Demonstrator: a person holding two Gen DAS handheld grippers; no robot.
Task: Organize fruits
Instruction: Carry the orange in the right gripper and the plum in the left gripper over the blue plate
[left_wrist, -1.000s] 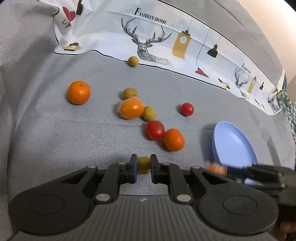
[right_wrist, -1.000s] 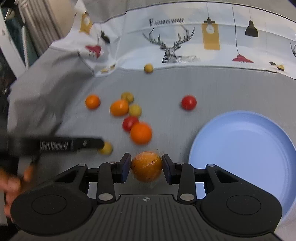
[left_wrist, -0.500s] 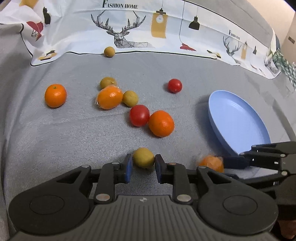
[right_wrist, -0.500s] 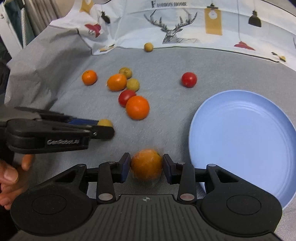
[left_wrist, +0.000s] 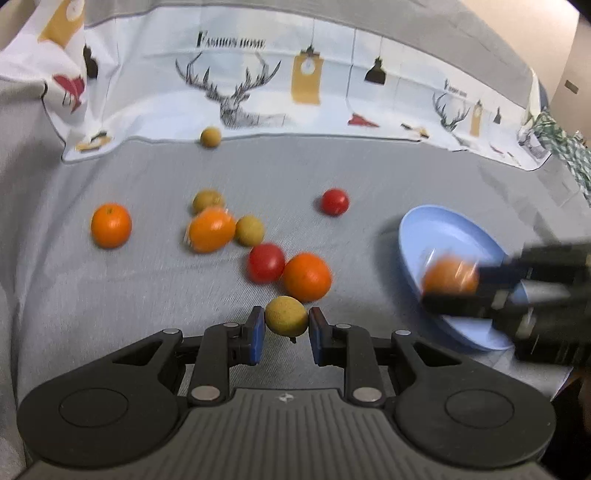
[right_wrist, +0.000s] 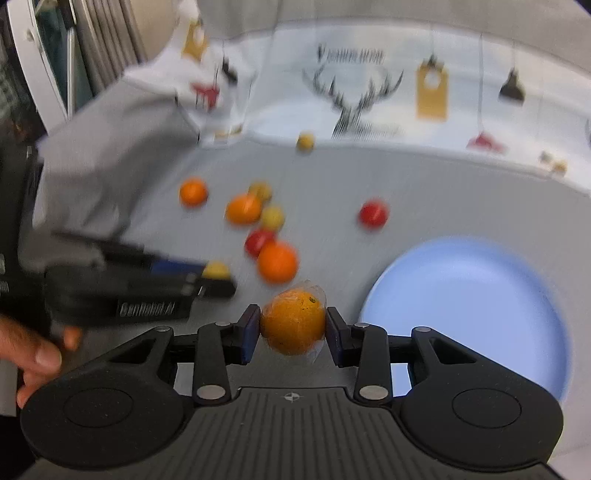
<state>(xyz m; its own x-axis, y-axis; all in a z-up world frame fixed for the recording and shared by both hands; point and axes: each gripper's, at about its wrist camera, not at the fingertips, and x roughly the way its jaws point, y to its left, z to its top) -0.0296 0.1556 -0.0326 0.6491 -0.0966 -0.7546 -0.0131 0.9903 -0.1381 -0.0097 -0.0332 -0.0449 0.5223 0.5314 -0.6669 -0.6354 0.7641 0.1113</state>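
Fruits lie scattered on the grey cloth. Left gripper is narrowed around a yellow-green fruit, pads at both its sides. Right gripper clamps a film-wrapped orange, held just beside the blue plate.

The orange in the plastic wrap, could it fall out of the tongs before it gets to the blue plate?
Maybe. The right tongs pinch the wrapped orange through slick film, so it might slip out. The blue plate is shallow, so a dropped orange could roll off. The left tongs hold a round yellow-green fruit only at its sides; it might pop loose.
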